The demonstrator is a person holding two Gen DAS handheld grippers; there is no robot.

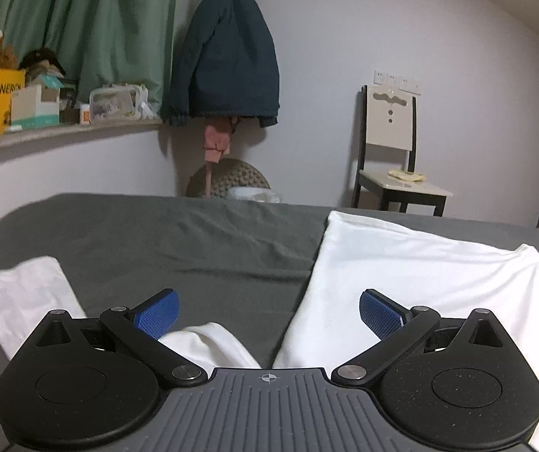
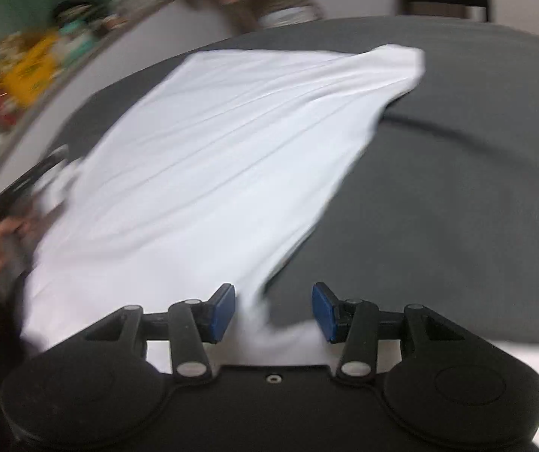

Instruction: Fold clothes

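A white T-shirt (image 1: 401, 263) lies spread on a dark grey bed sheet (image 1: 179, 241). Its sleeve (image 1: 24, 297) lies at the left in the left wrist view. My left gripper (image 1: 267, 310) is open wide, low over the shirt's near edge between sleeve and body, holding nothing. In the blurred right wrist view the shirt (image 2: 213, 158) stretches away to the far left. My right gripper (image 2: 274, 310) is open, with a fold of the shirt's near corner (image 2: 258, 324) lying between its blue pads (image 2: 224, 310). The left gripper (image 2: 20, 188) and a hand show at the left edge.
A dark jacket (image 1: 228, 49) hangs on the far wall beyond the bed. A chair (image 1: 393, 154) stands at the back right. A shelf (image 1: 43, 132) with boxes and plush toys runs along the left under green curtains. A woven basket (image 1: 231, 180) sits behind the bed.
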